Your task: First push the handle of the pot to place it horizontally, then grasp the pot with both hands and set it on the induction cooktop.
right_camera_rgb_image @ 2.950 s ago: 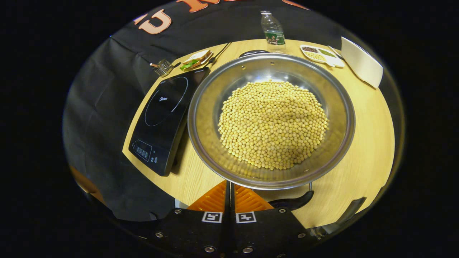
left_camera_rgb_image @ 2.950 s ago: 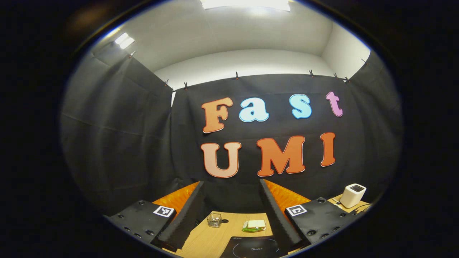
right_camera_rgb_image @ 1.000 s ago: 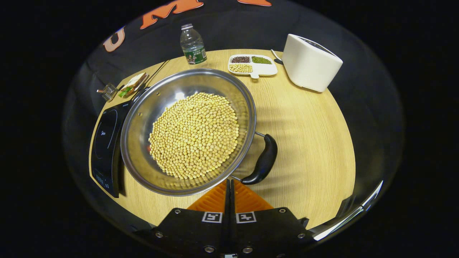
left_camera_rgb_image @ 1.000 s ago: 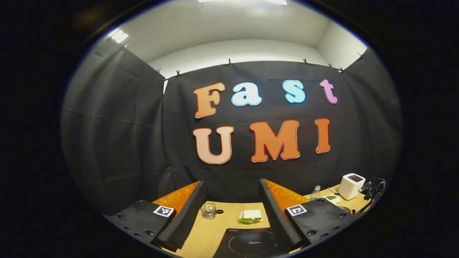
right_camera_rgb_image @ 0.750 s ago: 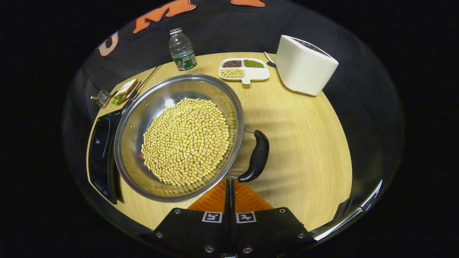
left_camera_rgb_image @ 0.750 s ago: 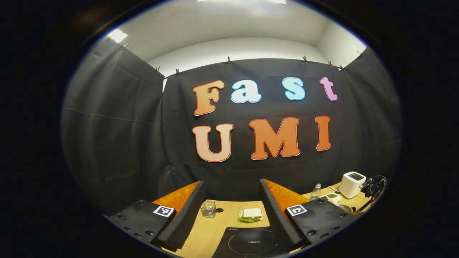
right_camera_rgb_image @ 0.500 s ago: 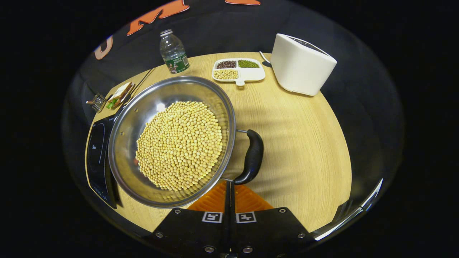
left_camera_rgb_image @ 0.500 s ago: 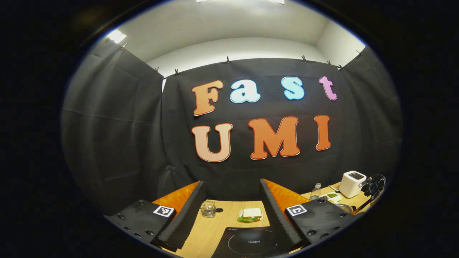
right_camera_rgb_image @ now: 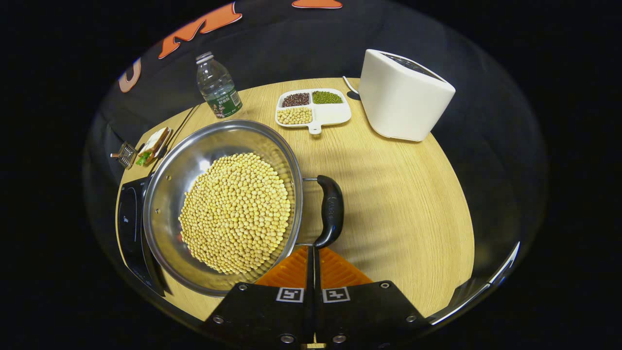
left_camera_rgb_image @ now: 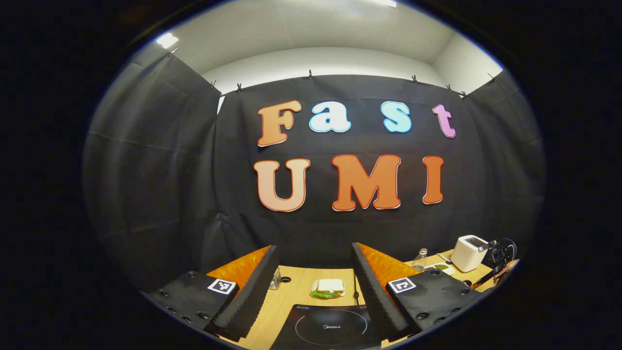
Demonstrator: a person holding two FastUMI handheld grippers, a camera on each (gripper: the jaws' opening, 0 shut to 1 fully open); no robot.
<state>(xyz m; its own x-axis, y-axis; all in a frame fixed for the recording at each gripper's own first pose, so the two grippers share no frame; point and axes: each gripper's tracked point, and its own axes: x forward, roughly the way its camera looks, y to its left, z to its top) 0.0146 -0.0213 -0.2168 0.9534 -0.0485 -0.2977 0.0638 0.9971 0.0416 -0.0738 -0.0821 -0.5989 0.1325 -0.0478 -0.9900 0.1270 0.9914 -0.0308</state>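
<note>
— What sort of place is this?

— A recording booth dressed as a kitchen. Black cloth [left_camera_rgb_image: 155, 160] is clipped up as walls below a plain white ceiling [left_camera_rgb_image: 316, 29].

— And the kitchen part?

— A wooden worktop [right_camera_rgb_image: 403, 204] carries an induction cooktop [left_camera_rgb_image: 325, 330], with a sandwich [left_camera_rgb_image: 328, 288] at its 12 o'clock. From the right gripper view, a white appliance [right_camera_rgb_image: 403, 102] stands at 1 o'clock, a water bottle [right_camera_rgb_image: 217, 92] at 11, and a divided dish of beans [right_camera_rgb_image: 313, 107] between them.

The pot [right_camera_rgb_image: 223, 206] turned, so its black handle [right_camera_rgb_image: 330, 210] swung from the near side round to the right. The right gripper [right_camera_rgb_image: 313, 253] stayed closed and moved right with it.
</note>
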